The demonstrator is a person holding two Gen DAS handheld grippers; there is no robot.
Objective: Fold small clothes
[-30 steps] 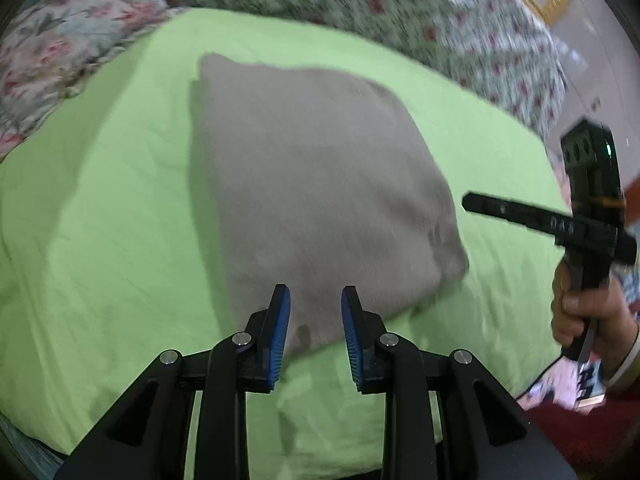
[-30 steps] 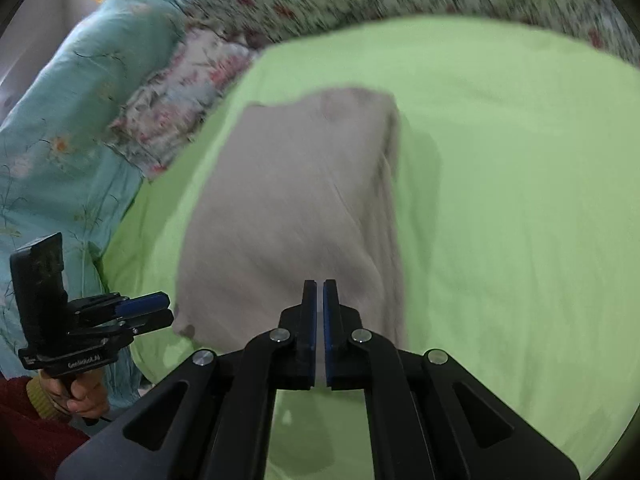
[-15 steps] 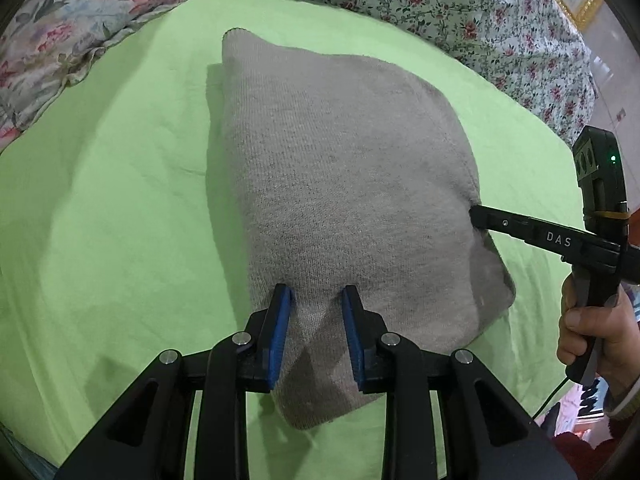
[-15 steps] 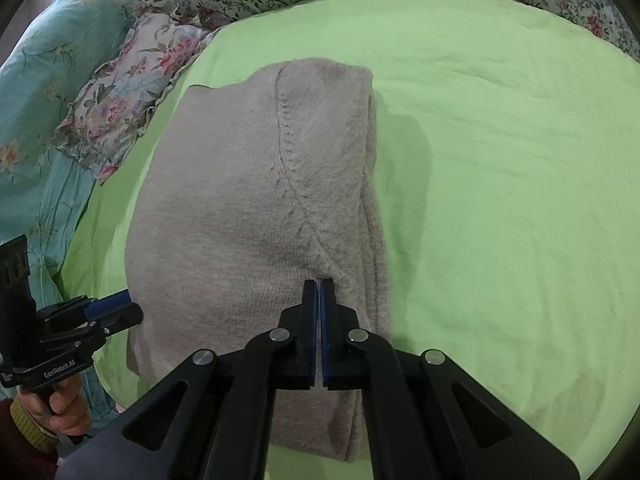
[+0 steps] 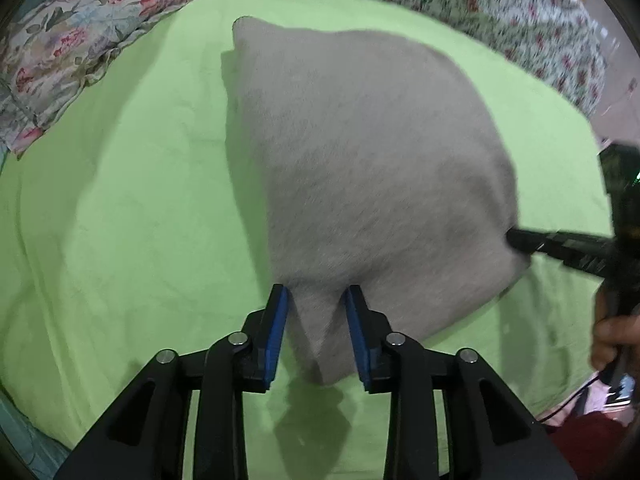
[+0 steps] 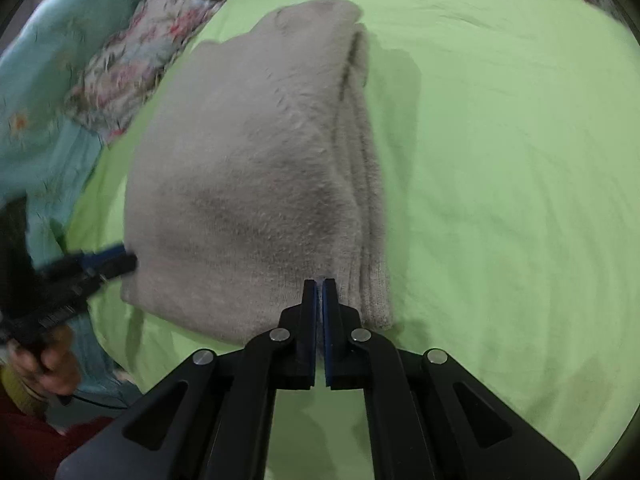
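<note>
A folded grey knit garment (image 5: 360,168) lies on a light green sheet (image 5: 120,208); it also shows in the right wrist view (image 6: 256,184). My left gripper (image 5: 316,300) is open, its blue pads on either side of the garment's near corner, which is lifted between them. My right gripper (image 6: 319,284) is shut, its tips at the garment's near edge; whether cloth is pinched between them is hidden. Each gripper appears in the other's view, the right (image 5: 560,244) and the left (image 6: 108,264), at the garment's sides.
Floral bedding (image 5: 72,40) borders the green sheet at the back and left. A teal floral quilt (image 6: 36,92) lies beyond the sheet's left side. The person's hands (image 5: 612,340) hold the gripper handles near the bed's front edge.
Both grippers have moved in from short of the garment to its near edge. The garment's near corner now sits raised between my left pads. The right gripper stays shut.
</note>
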